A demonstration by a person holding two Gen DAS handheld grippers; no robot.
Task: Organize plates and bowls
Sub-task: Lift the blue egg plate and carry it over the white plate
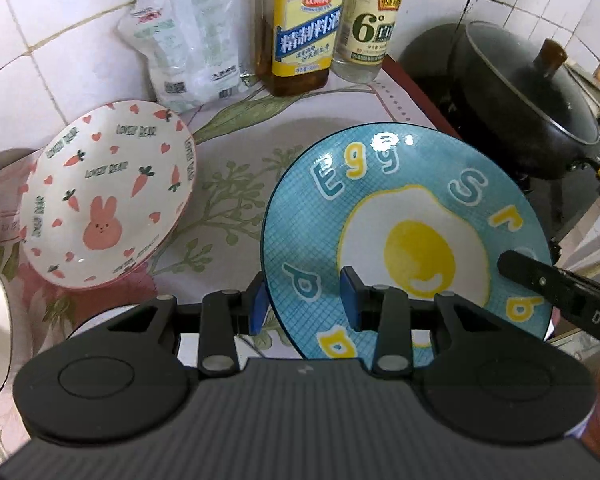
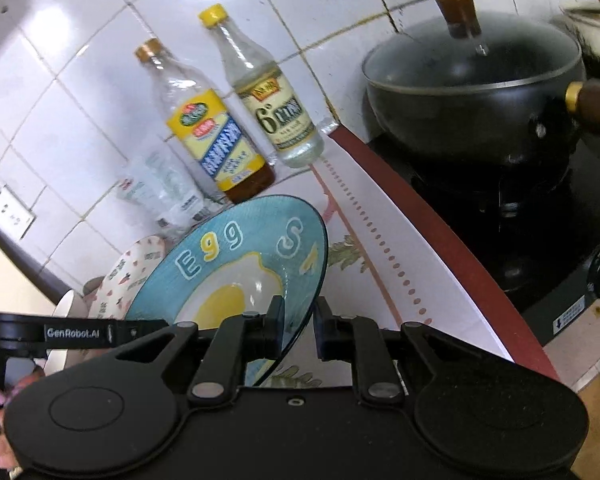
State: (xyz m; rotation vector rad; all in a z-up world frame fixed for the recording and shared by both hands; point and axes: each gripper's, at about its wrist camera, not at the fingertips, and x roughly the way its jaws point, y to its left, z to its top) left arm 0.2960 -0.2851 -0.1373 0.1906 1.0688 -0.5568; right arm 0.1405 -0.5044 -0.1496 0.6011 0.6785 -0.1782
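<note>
Two grippers (left (image 1: 304, 300), right (image 2: 298, 328)) clamp one egg plate (image 1: 404, 208).

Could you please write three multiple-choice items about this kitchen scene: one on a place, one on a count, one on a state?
1. Where is the bunny plate seen from the left wrist view?
A. left of the blue egg plate
B. on the stove
C. inside the black pot

2. How many bottles stand at the tiled wall?
A. one
B. two
C. four

3. How is the blue egg plate held?
A. lying flat, untouched
B. by one gripper only
C. tilted, its rim between the fingers of both the left gripper and the right gripper

Answers: 1 A, it leans at the left; 2 B, a yellow-label bottle and a clear bottle; 3 C, each wrist view shows the rim gripped.
</note>
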